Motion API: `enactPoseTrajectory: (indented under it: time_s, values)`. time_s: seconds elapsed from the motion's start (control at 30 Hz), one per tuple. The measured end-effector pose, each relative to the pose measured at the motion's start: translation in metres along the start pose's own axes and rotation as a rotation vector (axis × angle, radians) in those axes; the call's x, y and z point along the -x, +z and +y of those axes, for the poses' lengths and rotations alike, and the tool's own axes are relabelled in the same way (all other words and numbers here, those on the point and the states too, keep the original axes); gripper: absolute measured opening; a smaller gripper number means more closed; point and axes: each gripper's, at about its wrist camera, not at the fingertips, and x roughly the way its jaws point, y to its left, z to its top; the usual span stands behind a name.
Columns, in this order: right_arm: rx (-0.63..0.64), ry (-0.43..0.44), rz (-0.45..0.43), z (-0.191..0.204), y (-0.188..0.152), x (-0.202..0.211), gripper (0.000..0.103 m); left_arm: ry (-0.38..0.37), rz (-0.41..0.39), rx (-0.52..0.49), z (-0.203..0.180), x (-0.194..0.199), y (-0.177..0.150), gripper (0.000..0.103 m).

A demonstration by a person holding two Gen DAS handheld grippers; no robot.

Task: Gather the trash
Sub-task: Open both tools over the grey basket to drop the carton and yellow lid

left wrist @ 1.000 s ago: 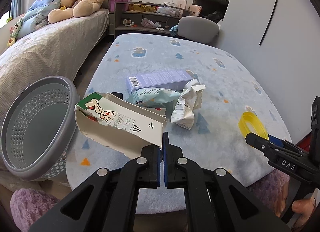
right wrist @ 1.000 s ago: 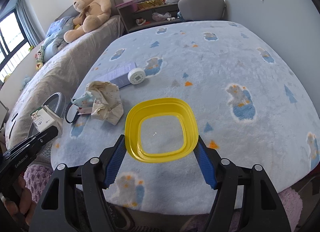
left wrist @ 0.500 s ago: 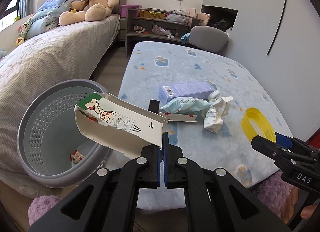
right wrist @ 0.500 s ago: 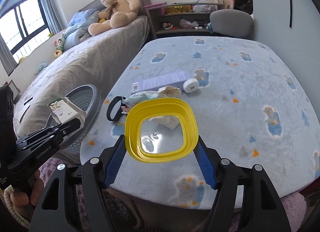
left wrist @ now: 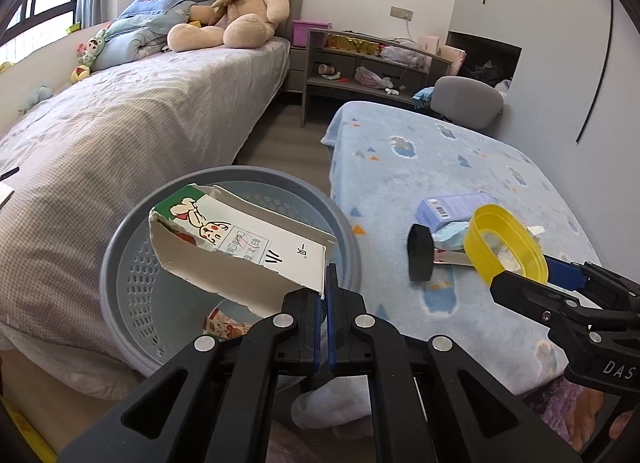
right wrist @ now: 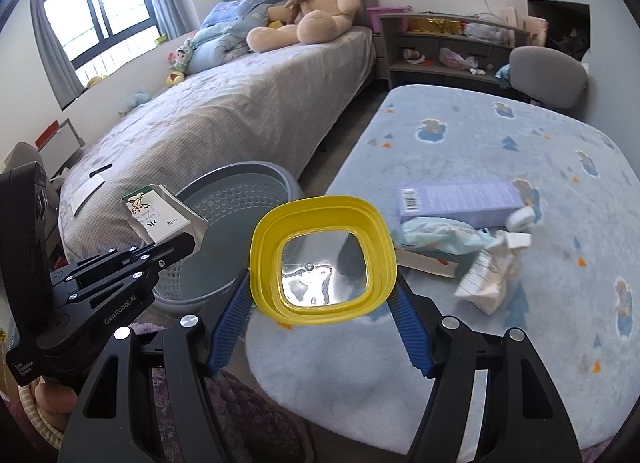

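Observation:
My left gripper (left wrist: 323, 291) is shut on the edge of a torn white carton (left wrist: 236, 247) with a cartoon print, held over the grey perforated bin (left wrist: 136, 283). The same carton (right wrist: 154, 217) and bin (right wrist: 240, 191) show in the right wrist view. My right gripper (right wrist: 320, 295) grips a yellow plastic cup (right wrist: 322, 259) by its sides, mouth toward the camera, right of the bin. That cup (left wrist: 506, 243) also appears in the left wrist view. On the blue rug lie a purple box (right wrist: 460, 197), a pale blue wrapper (right wrist: 440, 237) and crumpled paper (right wrist: 490, 273).
A bed (left wrist: 120, 123) with a teddy bear (left wrist: 236, 3) stands left of the bin. A grey shelf unit (left wrist: 372, 67) and grey chair (left wrist: 468, 101) are at the far end of the rug (left wrist: 440, 167). A wrapper (left wrist: 222, 329) lies in the bin. A black roll (left wrist: 420, 257) sits on the rug.
Both grippers have swung left from the rug toward the bin. The carton now hangs over the bin's opening, and the yellow cup has come close beside the bin.

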Motion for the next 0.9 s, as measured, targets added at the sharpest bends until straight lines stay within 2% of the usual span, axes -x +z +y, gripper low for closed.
enactPoseTrajectory:
  time_s: [0.4, 0.77, 0.83, 0.9]
  values:
    - [0.109, 0.101, 0.058, 0.052, 0.024, -0.063, 0.066, 0.082, 0.026, 0.095, 0.069, -0.019, 0.009, 0.002]
    - [0.144, 0.14, 0.114, 0.072, 0.036, -0.102, 0.066, 0.094, 0.049, 0.121, 0.095, -0.031, 0.011, 0.002]
    - [0.151, 0.141, 0.118, 0.074, 0.038, -0.106, 0.067, 0.098, 0.056, 0.13, 0.098, -0.033, 0.011, 0.004]
    - [0.155, 0.139, 0.121, 0.075, 0.04, -0.108, 0.067, 0.1, 0.056, 0.139, 0.101, -0.034, 0.011, 0.012]
